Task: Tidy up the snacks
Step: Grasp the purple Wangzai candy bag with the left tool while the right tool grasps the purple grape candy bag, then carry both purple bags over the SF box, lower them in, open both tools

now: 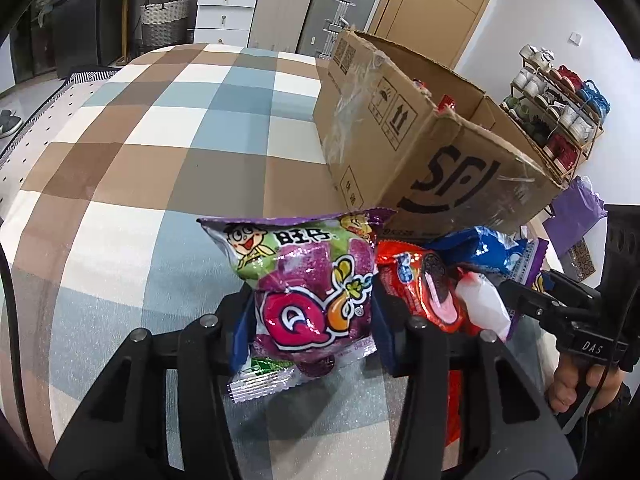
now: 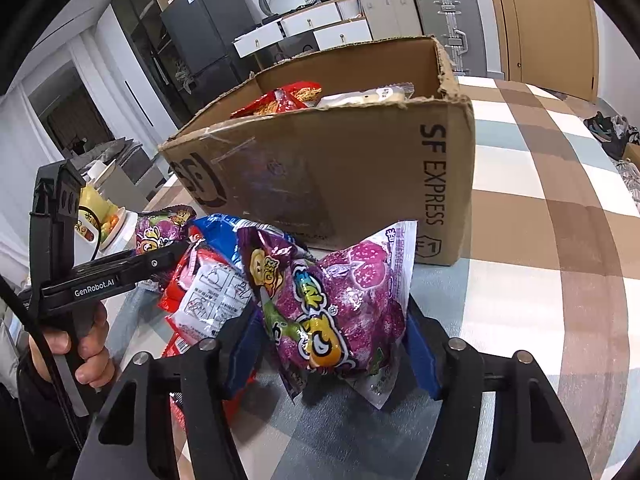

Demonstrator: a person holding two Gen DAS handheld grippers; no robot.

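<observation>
Your left gripper (image 1: 312, 320) pinches a purple candy bag (image 1: 316, 300); your right gripper (image 2: 332, 344) squeezes a second purple bag (image 2: 340, 312). Both sit on the checked cloth before the cardboard box (image 2: 340, 168). Risk: slick film slipping, or snagging the red packet (image 1: 424, 296) alongside.

We cannot see most of what lies inside the cardboard box (image 2: 320, 168) — its near wall hides all but the tops of a red packet (image 2: 280, 100) and a pale one (image 2: 368, 96). In front of the box, the red cookie packet (image 1: 424, 292) is partly covered by neighbouring packets (its lower end runs behind a gripper finger). Beside the box, the shoe rack (image 1: 560, 112) is too small for us to tell the pairs apart — and the picture's edge cuts off the hand (image 1: 576, 384).
</observation>
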